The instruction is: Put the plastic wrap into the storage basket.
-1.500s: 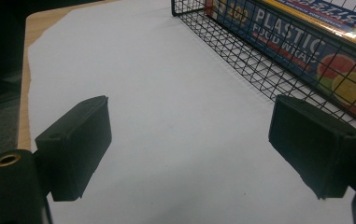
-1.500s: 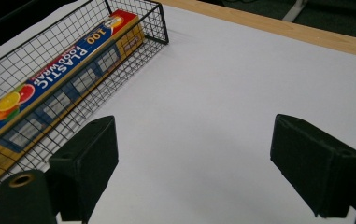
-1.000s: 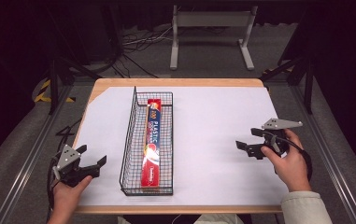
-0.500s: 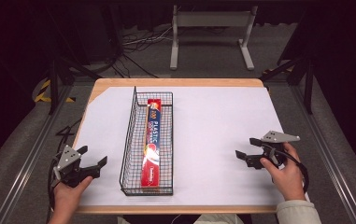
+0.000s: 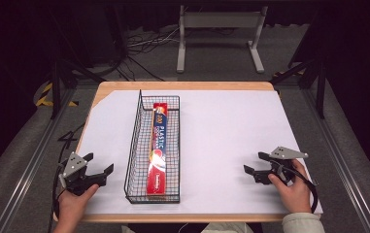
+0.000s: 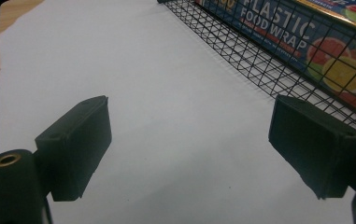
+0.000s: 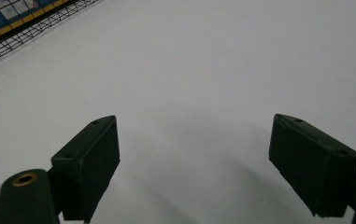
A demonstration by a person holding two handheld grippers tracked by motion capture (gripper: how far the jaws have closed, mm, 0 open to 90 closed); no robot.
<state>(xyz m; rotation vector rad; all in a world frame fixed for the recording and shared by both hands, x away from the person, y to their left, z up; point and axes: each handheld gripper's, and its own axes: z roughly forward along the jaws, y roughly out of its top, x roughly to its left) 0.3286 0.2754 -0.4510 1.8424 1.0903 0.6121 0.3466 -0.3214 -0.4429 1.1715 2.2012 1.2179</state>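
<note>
Long black wire basket (image 5: pixel 135 145) holding cardboard wrap box (image 5: pixel 158 148), both grippers wide, empty

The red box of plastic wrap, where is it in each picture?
High view: the wrap box lies inside the wire basket, left of centre.
Left gripper view: top right, behind the basket's mesh.
Right gripper view: top left corner.
Shared landmark: the basket's black mesh.

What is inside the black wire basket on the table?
Inside the wire basket lies one long box of plastic food wrap, flat along the basket's length. Its printed top and side show; the underside of the box is covered and cannot be seen.
</note>
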